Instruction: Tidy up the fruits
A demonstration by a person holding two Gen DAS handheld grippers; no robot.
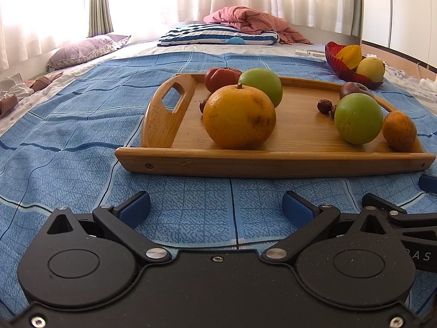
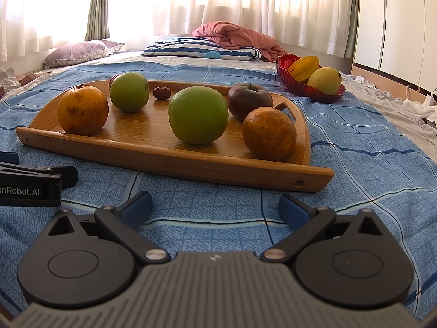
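A wooden tray [image 1: 273, 161] [image 2: 174, 161] lies on a blue bedspread and holds two oranges [image 1: 239, 117] [image 2: 269, 133], two green fruits [image 1: 358, 118] [image 2: 198, 114], a dark purple fruit [image 2: 250, 101], a red tomato-like fruit [image 1: 220, 78] and small brown dates [image 1: 324, 106] [image 2: 162, 93]. A red bowl [image 1: 338, 65] [image 2: 308, 88] at the back right holds a star fruit [image 2: 304, 68] and a yellow fruit [image 2: 326, 80]. My left gripper [image 1: 215, 207] is open and empty just in front of the tray. My right gripper [image 2: 215, 209] is open and empty, also in front of it.
The blue bedspread [image 1: 68, 142] covers the bed. A striped pillow [image 1: 218, 35], a pink blanket [image 1: 245, 20] and a purple pillow [image 1: 84, 50] lie at the back by the curtains. White clothes [image 2: 418, 106] lie at the right edge.
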